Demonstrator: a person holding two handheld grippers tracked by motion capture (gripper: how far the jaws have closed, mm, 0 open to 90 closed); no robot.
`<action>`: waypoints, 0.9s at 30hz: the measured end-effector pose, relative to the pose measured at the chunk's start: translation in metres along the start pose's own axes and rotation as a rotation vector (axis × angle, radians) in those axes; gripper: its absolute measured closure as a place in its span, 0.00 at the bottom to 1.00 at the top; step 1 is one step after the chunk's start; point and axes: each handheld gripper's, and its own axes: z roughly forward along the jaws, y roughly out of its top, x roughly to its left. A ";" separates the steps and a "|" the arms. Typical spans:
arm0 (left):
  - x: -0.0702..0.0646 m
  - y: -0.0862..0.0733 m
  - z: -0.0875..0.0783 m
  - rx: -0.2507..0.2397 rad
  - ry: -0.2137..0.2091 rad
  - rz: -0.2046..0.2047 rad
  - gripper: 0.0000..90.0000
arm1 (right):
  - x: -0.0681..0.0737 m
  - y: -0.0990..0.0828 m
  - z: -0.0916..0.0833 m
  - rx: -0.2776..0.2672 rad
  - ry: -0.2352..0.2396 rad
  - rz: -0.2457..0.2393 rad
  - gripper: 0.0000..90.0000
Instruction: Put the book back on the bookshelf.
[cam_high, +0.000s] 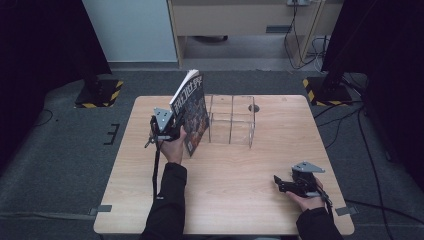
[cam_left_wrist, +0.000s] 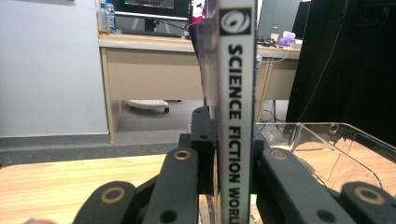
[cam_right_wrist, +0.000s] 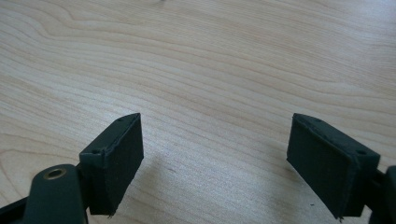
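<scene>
A magazine (cam_high: 191, 111) with a dark cover stands tilted on the table (cam_high: 235, 205), left of a clear plastic organizer (cam_high: 231, 120) with compartments. My left gripper (cam_high: 179, 131) is shut on the magazine's lower spine edge. In the left gripper view the white spine (cam_left_wrist: 237, 116) reads "SCIENCE FICTION WORLD" and runs up between the jaws, with the organizer (cam_left_wrist: 327, 149) to the right behind it. My right gripper (cam_high: 278, 182) rests low at the table's front right, pointing left. In the right gripper view it (cam_right_wrist: 219, 158) is open over bare wood, nothing between its pads (cam_right_wrist: 119, 158).
Two black stands with yellow-and-black striped bases (cam_high: 97, 92) (cam_high: 325, 90) flank the table's far corners. A wooden desk (cam_left_wrist: 149, 65) stands beyond the table. Cables (cam_high: 370, 150) trail on the floor at the right. A small hole (cam_high: 253, 107) sits in the tabletop behind the organizer.
</scene>
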 end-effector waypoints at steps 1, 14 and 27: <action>0.000 0.000 -0.001 0.005 0.002 0.001 0.89 | 0.000 0.000 0.000 0.000 0.000 -0.001 0.21; 0.008 -0.003 -0.003 0.044 -0.010 -0.024 0.85 | 0.002 0.000 0.001 0.003 0.002 0.000 0.21; 0.000 0.003 0.002 -0.019 -0.021 -0.038 0.91 | 0.000 0.000 0.002 -0.004 0.001 -0.005 0.21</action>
